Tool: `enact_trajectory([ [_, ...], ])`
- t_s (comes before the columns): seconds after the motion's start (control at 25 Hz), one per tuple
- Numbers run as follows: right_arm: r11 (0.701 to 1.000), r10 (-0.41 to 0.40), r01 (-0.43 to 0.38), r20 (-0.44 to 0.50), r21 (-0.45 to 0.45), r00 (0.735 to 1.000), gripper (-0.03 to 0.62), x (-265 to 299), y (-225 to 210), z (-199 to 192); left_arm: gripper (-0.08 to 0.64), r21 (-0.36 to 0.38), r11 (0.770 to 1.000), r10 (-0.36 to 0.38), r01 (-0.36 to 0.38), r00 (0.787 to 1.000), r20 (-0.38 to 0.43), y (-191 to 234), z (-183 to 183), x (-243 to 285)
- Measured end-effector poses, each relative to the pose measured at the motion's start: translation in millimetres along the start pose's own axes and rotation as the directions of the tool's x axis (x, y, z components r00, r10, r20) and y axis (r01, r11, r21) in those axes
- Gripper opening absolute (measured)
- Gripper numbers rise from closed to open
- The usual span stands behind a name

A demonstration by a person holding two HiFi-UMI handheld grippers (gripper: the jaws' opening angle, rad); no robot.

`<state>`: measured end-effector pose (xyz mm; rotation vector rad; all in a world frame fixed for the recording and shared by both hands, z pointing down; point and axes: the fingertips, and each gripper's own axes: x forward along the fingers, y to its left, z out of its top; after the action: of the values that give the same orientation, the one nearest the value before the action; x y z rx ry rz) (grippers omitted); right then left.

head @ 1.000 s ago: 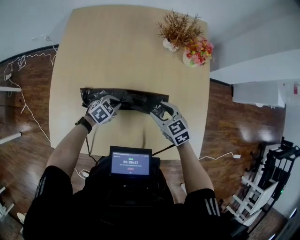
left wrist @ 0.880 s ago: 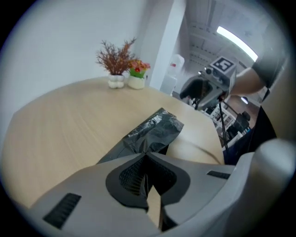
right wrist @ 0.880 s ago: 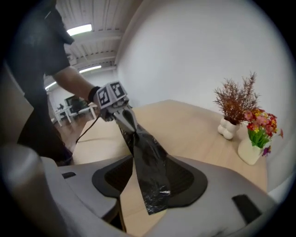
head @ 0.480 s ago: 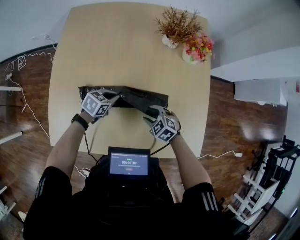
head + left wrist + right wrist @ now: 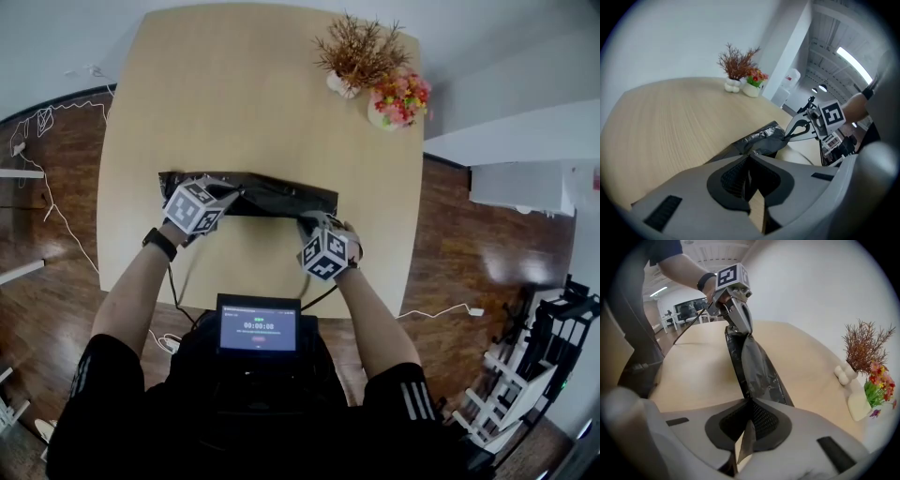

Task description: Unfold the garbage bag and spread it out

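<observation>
A black garbage bag [image 5: 272,195] lies as a long folded strip across the near half of the wooden table [image 5: 234,94]. My left gripper [image 5: 228,195] is shut on the strip's left part; in the left gripper view the crumpled plastic [image 5: 761,139] runs out from between the closed jaws. My right gripper [image 5: 307,221] sits at the strip's near right end. Its jaws have just been closing and now pinch the bag's edge, with the black film [image 5: 752,362] stretching away from them toward the left gripper [image 5: 739,319].
A dried plant in a white vase [image 5: 352,58] and a pot of bright flowers [image 5: 397,99] stand at the table's far right corner. A small screen [image 5: 260,330] hangs at the person's chest. Cables [image 5: 37,122] lie on the wooden floor at the left.
My right gripper has dropped to the bag's near right end, rolled, and closed on it. The left gripper has shifted slightly up and left, and the strip lies straighter.
</observation>
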<state>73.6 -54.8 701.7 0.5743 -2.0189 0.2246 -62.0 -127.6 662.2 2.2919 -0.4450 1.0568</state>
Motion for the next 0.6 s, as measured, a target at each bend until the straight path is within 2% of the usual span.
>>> enact_trajectory([
  [0.08, 0.999, 0.009, -0.010, 0.016, 0.048, 1.000, 0.008, -3, -4, 3, 0.016, 0.067, 0.998, 0.020, -0.019, 1.000, -0.012, -4, 0, -4],
  [0.16, 0.994, 0.021, -0.025, 0.038, 0.104, 0.999, 0.006, -7, -10, 9, 0.079, 0.144, 0.989, 0.029, -0.026, 1.000, -0.013, -13, 3, -12],
  [0.36, 0.978, 0.028, -0.046, 0.095, 0.202, 0.995, 0.006, -25, -22, 31, 0.097, 0.287, 0.955, 0.072, -0.077, 0.997, 0.028, -36, 2, -33],
  [0.44, 0.973, 0.022, -0.046, 0.108, 0.225, 0.994, 0.006, -34, -26, 41, 0.097, 0.374, 0.921, 0.102, -0.112, 0.994, 0.046, -46, -3, -42],
  [0.52, 0.965, 0.020, -0.051, 0.119, 0.258, 0.993, 0.006, -39, -29, 48, 0.097, 0.465, 0.874, 0.130, -0.142, 0.990, 0.058, -57, -7, -50],
  [0.6, 0.956, 0.020, -0.055, 0.123, 0.289, 0.992, 0.006, -40, -33, 51, 0.097, 0.508, 0.846, 0.152, -0.160, 0.987, 0.058, -62, -12, -56],
])
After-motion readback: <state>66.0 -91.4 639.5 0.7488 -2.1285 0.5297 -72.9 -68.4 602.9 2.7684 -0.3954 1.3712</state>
